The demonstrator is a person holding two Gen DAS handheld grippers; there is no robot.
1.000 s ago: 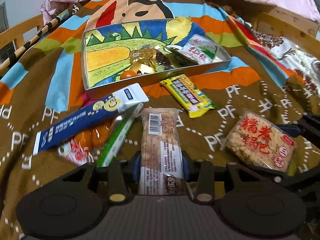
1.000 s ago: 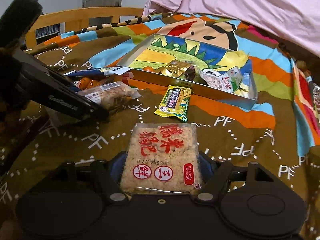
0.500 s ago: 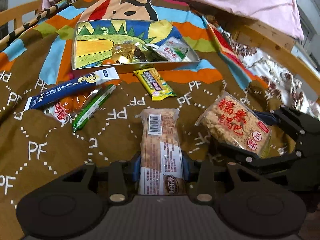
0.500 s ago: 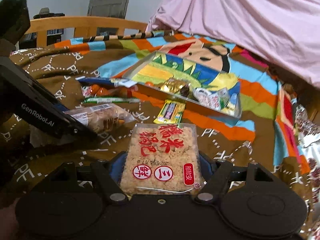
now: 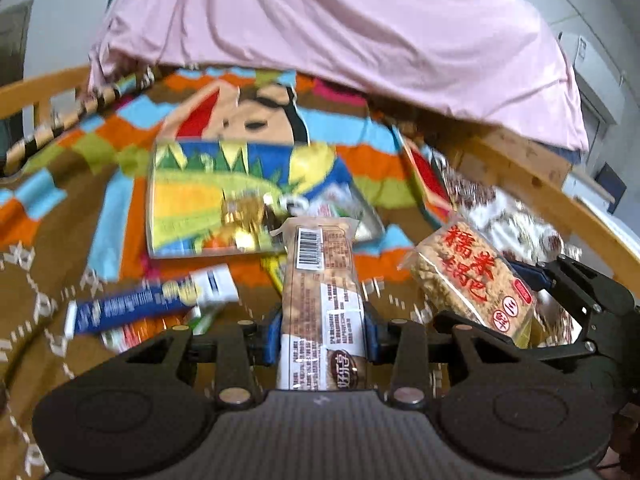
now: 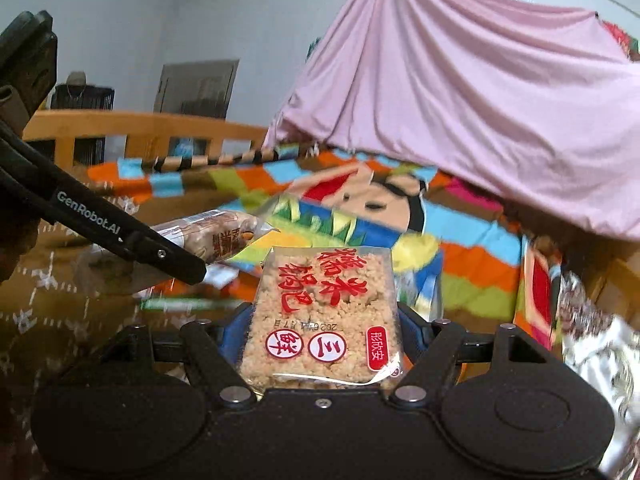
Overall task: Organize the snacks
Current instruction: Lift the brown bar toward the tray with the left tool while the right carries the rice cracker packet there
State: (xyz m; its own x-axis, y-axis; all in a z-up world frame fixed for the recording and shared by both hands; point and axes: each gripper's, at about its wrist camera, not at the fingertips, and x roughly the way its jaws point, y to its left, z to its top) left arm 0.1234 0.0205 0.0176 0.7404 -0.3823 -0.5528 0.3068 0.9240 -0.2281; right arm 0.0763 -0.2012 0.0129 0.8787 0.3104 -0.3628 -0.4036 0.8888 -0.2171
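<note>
Blue-padded left gripper clamps biscuit pack — right gripper clamps rice-cracker pack.

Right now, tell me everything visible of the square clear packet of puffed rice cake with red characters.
The square clear packet of puffed rice cake shows tan crumbly grains, large red characters, two red circles and a red label. It is clamped flat between the right gripper and its blue pads, lifted off the patterned blanket, touching nothing else.

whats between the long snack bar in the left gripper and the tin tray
In the left wrist view, a yellow snack packet lies on the blanket between the held bar and the tray, mostly hidden behind the bar.
</note>
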